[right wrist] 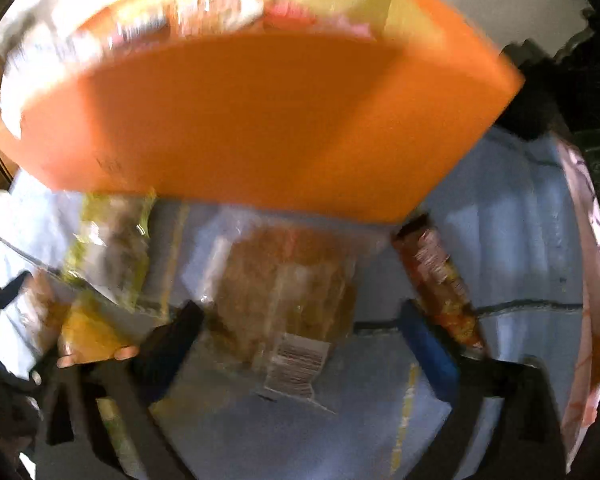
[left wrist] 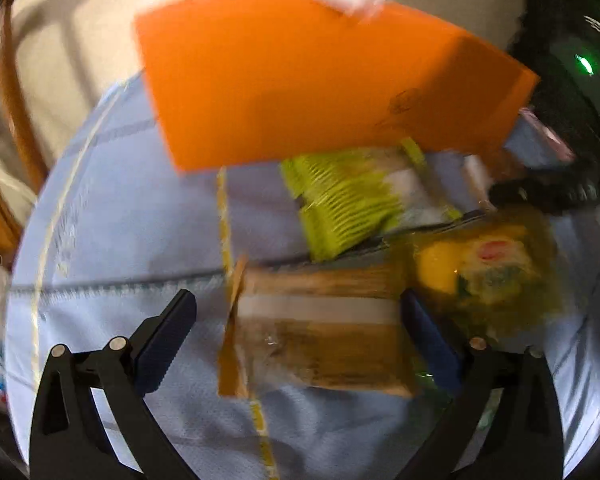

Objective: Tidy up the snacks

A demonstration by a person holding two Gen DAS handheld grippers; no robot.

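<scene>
Both claws are held wide open, nothing gripped. The left claw [left wrist: 300, 320] is poised over a brown snack packet [left wrist: 320, 332] lying flat on the blue cloth [left wrist: 120, 220]; the right claw [right wrist: 300, 328] straddles a clear crumbly-snack packet [right wrist: 288, 292] just before the orange box [right wrist: 260, 120]. Both packets are judged light, crinkly and slippery, with crushable contents. A light pinch across the short sides or on a sealed end seam is advised, not on the middle.
</scene>
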